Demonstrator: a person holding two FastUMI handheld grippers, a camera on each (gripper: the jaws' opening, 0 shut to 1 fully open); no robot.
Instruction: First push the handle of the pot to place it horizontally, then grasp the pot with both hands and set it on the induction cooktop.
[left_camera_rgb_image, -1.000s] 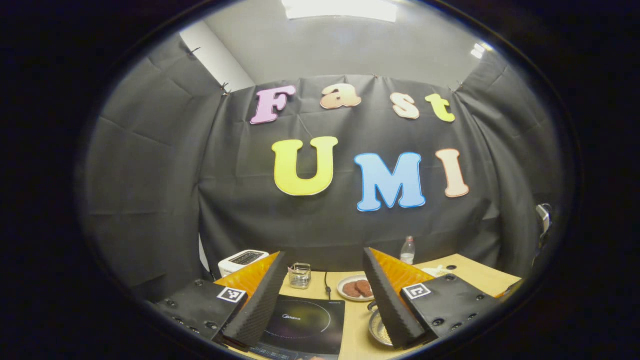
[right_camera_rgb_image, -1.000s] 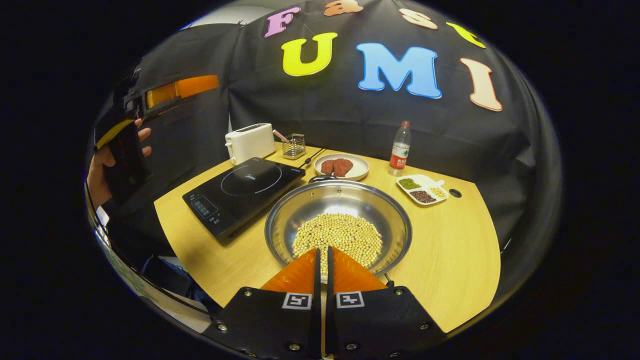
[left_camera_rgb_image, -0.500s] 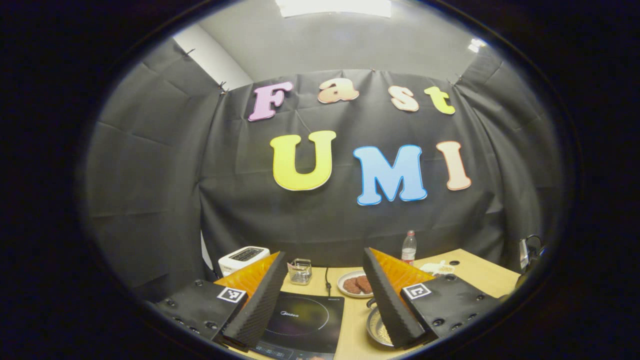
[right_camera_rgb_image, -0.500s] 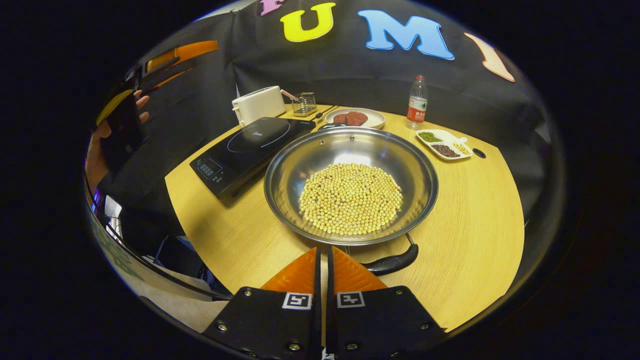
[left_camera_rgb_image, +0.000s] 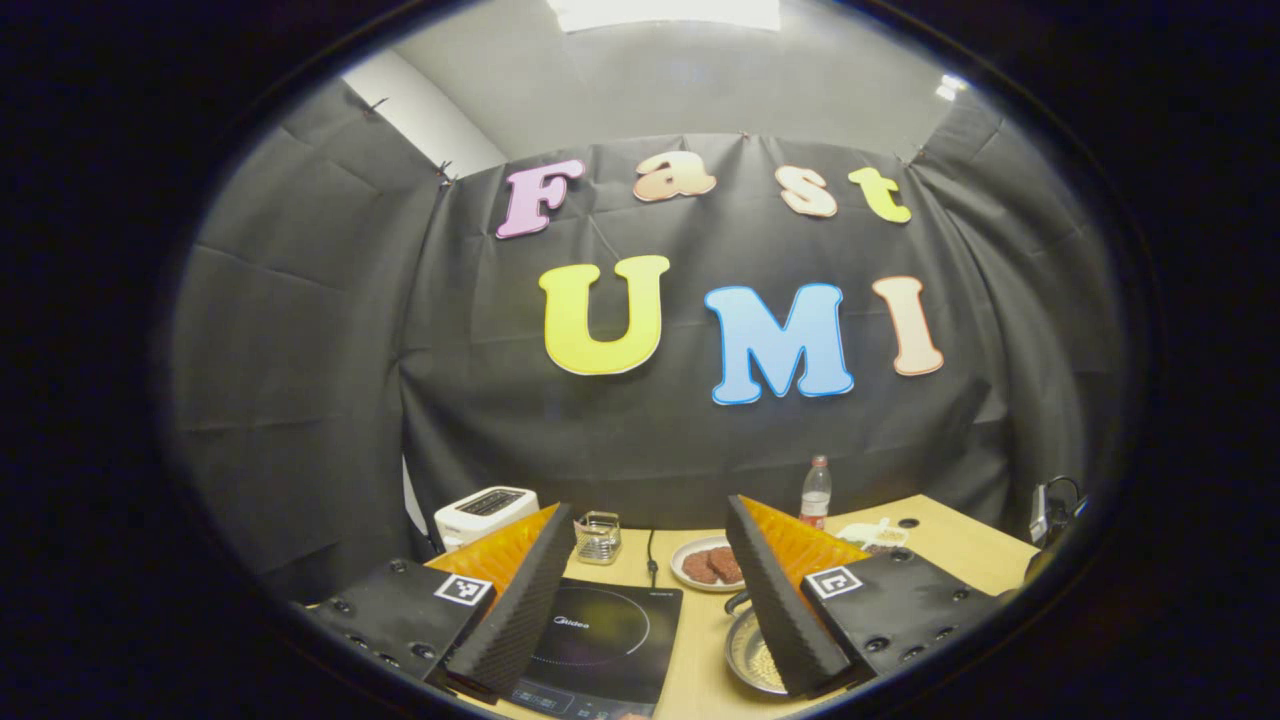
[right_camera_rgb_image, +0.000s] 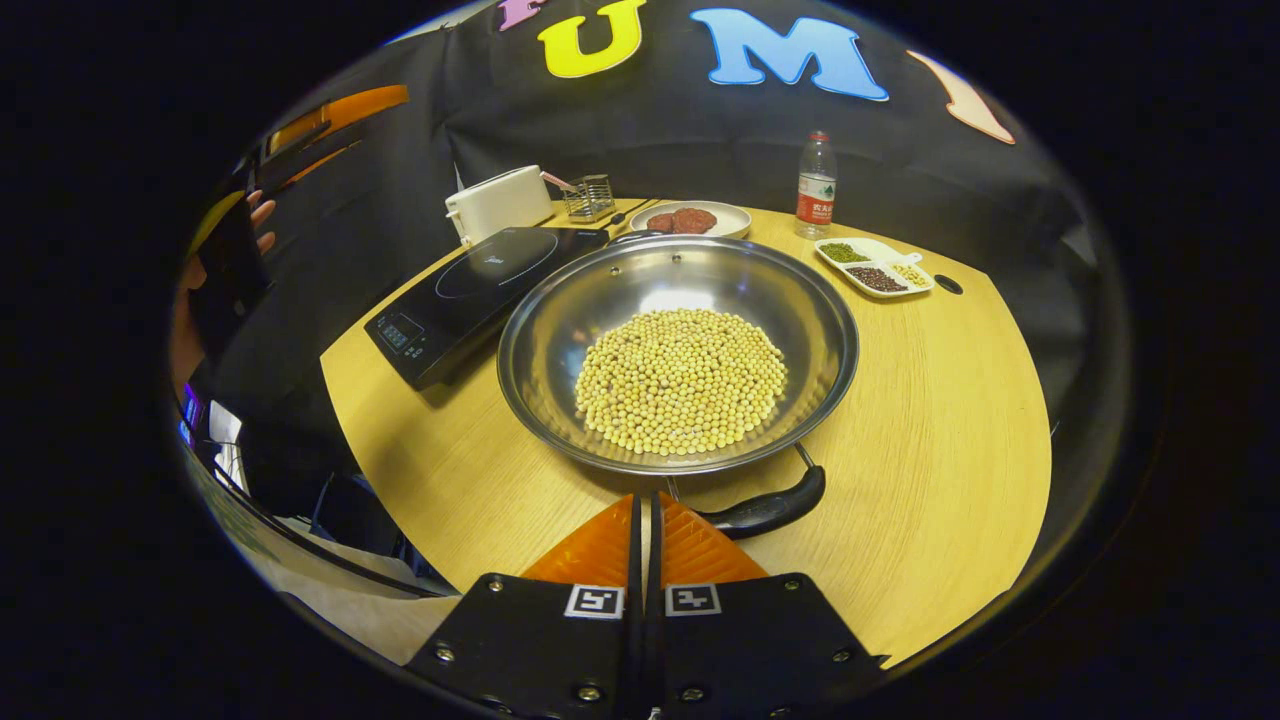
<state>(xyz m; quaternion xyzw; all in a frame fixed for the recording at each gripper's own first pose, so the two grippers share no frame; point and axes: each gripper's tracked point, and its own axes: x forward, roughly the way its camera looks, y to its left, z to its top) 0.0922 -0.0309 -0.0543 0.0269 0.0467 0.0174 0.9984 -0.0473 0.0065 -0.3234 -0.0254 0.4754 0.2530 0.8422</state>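
Status: you're at step one. Your right gripper (right_camera_rgb_image: 648, 515) has its fingers pressed together on nothing, tips just near of the pot (right_camera_rgb_image: 678, 350), beside the near handle (right_camera_rgb_image: 765, 510). That handle lies flat on the table (right_camera_rgb_image: 930, 420), skewed off to the right of your fingertips. I'd judge the push as just starting or not yet made; I can't tell whether you're touching the handle.

Your left gripper (left_camera_rgb_image: 650, 585) is spread wide, held up high and well apart from the pot, looking down past the induction cooktop (left_camera_rgb_image: 600, 640). In the right gripper view it sits far left with your hand (right_camera_rgb_image: 215, 285) on it.

Pot location: middle of the table, right of the cooktop (right_camera_rgb_image: 480, 285), rim close to the cooktop's edge, not on it. Full of pale beans.

Left to do, as I read it: square the handle, two-gripper grasp, lift, set on cooktop.

Counts:
- pot: 1, two handles (near one, far one (right_camera_rgb_image: 632, 236))
- cooktop: 1
- toaster (right_camera_rgb_image: 498, 203): 1
- wire holder (right_camera_rgb_image: 587, 196): 1
- plate (right_camera_rgb_image: 690, 220) with meat patties: 1, patties look like 2
- bottle (right_camera_rgb_image: 816, 186): 1
- divided dish (right_camera_rgb_image: 875, 268): 1, three compartments
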